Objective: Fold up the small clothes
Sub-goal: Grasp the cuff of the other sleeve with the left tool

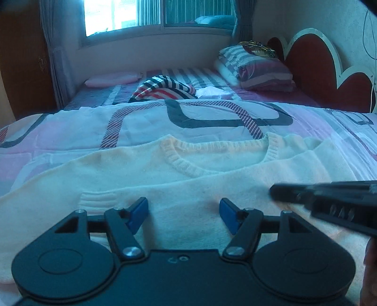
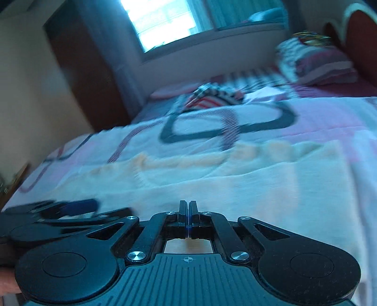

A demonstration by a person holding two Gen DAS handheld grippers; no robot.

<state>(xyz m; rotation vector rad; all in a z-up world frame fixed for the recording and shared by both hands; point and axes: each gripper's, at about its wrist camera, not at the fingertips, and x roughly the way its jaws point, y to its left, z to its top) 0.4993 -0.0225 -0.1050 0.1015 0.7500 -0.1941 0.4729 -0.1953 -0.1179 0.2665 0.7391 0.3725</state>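
Cream sweater spread on bed, both grippers low over its near part.

Left to right: brown wardrobe (image 1: pixel 21 58) at far left by the curtain and window (image 1: pixel 122 16); pink pillow (image 1: pixel 110 78) at the far bed edge; striped garment (image 1: pixel 165 90) bunched beyond the patterned quilt (image 1: pixel 141 122). Cream knit sweater (image 1: pixel 132 174) lies flat on the quilt, neckline facing away, one ribbed cuff folded in onto the body just ahead of the left fingers. Left gripper (image 1: pixel 183 213) jaws wide apart, blue pads just above the sweater, nothing between them. Right gripper (image 2: pixel 187 215) jaws pressed together, no cloth seen pinched, over the sweater; right view blurred. Striped pillows (image 1: pixel 256 68) and red headboard (image 1: pixel 313 68) at right.
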